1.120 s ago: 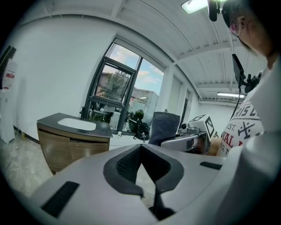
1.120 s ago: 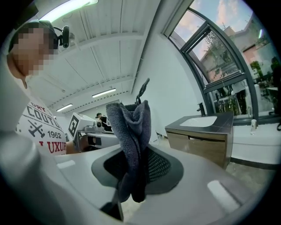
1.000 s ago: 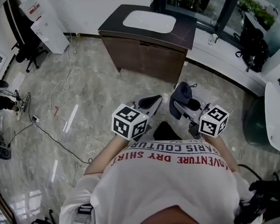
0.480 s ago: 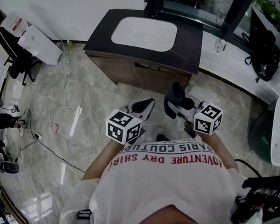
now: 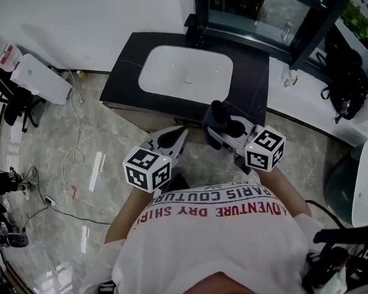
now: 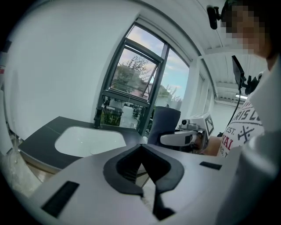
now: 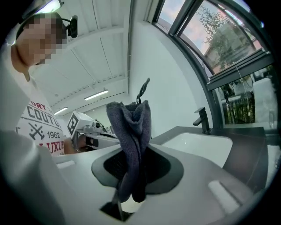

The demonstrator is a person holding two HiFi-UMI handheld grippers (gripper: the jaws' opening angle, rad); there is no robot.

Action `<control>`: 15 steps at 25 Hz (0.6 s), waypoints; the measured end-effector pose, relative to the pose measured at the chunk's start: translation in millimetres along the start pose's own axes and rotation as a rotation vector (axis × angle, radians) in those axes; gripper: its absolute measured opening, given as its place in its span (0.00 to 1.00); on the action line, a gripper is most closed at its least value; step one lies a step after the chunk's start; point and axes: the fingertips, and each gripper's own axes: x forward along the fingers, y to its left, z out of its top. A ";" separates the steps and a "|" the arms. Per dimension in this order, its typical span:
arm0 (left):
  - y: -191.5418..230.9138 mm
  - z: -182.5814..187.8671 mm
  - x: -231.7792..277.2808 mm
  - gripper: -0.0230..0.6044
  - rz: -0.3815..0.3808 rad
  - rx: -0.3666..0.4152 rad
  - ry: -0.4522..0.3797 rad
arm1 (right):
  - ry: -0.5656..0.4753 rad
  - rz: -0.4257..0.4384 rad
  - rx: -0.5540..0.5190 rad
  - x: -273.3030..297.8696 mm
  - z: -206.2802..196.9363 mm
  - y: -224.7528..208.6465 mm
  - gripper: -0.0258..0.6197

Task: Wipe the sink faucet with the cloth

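A black faucet (image 5: 196, 33) stands at the back edge of a white basin (image 5: 186, 72) set in a dark countertop (image 5: 251, 72). My right gripper (image 5: 215, 128) is shut on a dark grey-blue cloth (image 7: 131, 136), which sticks up bunched from its jaws. It hovers over the counter's front edge, short of the basin. My left gripper (image 5: 173, 138) is shut and holds nothing, just left of the right one in front of the vanity. The faucet (image 7: 202, 119) shows far off beyond the cloth. From the left gripper view the faucet (image 6: 97, 116) lies ahead to the left, past the basin (image 6: 90, 140).
A window frame (image 5: 301, 29) runs behind the counter, with a small glass (image 5: 285, 78) on the sill to the right. A white appliance (image 5: 39, 77) and cables (image 5: 74, 155) lie on the marble floor at left. A black bag (image 5: 347, 85) sits at right.
The person has stepped up to the vanity. Both grippers have come forward from over the floor to the counter's front edge, the cloth still clamped in the right one.
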 end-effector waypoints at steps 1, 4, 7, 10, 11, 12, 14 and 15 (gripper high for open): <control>13.7 4.1 5.6 0.04 -0.013 0.002 0.006 | 0.003 -0.009 0.002 12.5 2.6 -8.4 0.17; 62.8 24.0 22.2 0.04 -0.063 0.018 0.014 | 0.002 -0.061 0.007 51.9 15.3 -36.7 0.17; 111.4 51.9 43.7 0.04 -0.139 0.051 0.027 | -0.026 -0.160 0.013 83.2 37.5 -69.5 0.17; 158.8 82.2 66.9 0.04 -0.200 0.092 0.056 | -0.060 -0.243 0.033 117.5 63.9 -101.4 0.17; 173.9 91.5 73.5 0.04 -0.218 0.105 0.067 | -0.066 -0.264 0.039 130.4 71.6 -111.1 0.17; 187.0 99.9 79.3 0.04 -0.239 0.115 0.079 | -0.070 -0.287 0.042 142.4 78.2 -119.9 0.17; 206.6 112.3 88.5 0.04 -0.289 0.131 0.098 | -0.078 -0.340 0.044 160.7 87.8 -133.7 0.17; 214.5 116.7 92.4 0.04 -0.310 0.139 0.104 | -0.084 -0.362 0.044 167.5 91.2 -139.4 0.17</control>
